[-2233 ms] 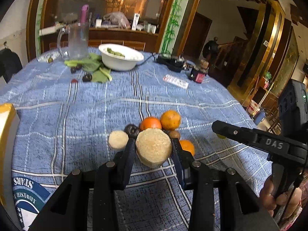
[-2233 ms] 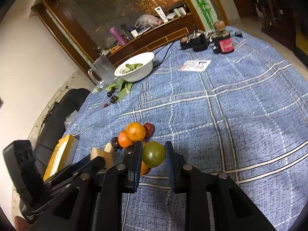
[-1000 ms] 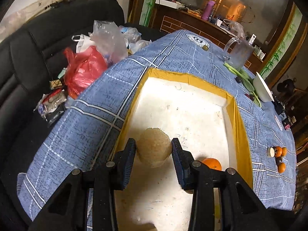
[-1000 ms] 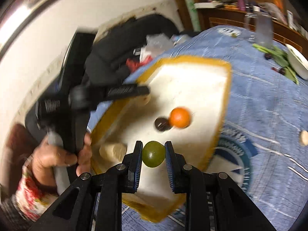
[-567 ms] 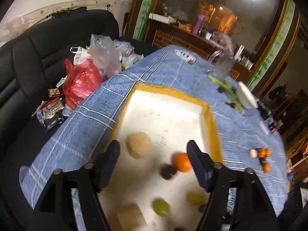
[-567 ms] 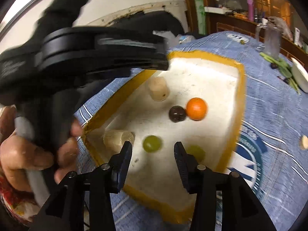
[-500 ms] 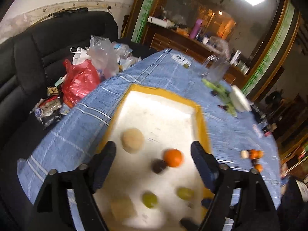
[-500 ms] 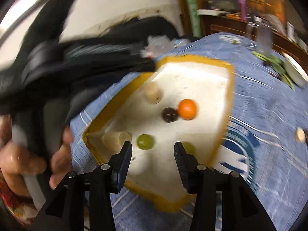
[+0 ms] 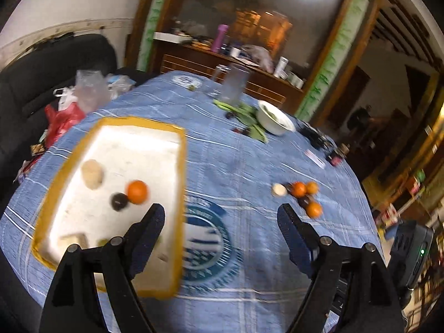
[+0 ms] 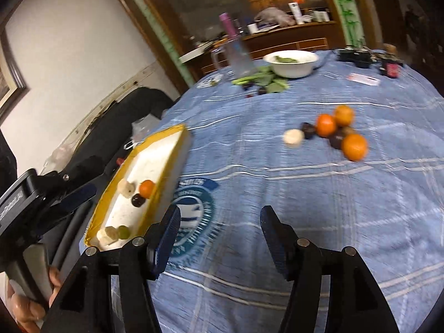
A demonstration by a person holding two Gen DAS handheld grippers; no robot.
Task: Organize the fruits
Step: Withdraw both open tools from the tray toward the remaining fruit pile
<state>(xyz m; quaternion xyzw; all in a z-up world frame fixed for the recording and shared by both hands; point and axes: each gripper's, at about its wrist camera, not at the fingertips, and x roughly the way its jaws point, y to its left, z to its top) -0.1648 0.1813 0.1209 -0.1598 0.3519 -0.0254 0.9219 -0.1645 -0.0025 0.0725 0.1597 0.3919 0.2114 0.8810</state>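
A white tray with a yellow rim [image 9: 181, 166] lies on the blue cloth at the left. It holds a beige piece [image 9: 93, 173], an orange [image 9: 136, 191], a dark fruit [image 9: 119, 201] and a green fruit [image 10: 124, 231]. A loose pile of oranges [image 10: 326, 125], dark fruits [image 10: 308, 130] and a pale piece [image 10: 293, 138] sits mid-table. My left gripper [image 9: 219, 208] is open and empty, over the cloth between the tray and the pile. The jaws of my right gripper [image 10: 220, 211] are opening, with nothing between them, just right of the tray [image 10: 161, 134].
At the far side stand a white bowl [image 9: 274, 119], a glass mug [image 9: 233, 87] and green leaves [image 10: 266, 79]. A card [image 10: 363, 79] and a small jar [image 10: 390, 68] lie far right. A black sofa with plastic bags [image 9: 69, 102] borders the table's left edge.
Both grippers have let go of their fruit in the tray, the left the beige piece and the right the green fruit. Both opened and swung right, away from the tray.
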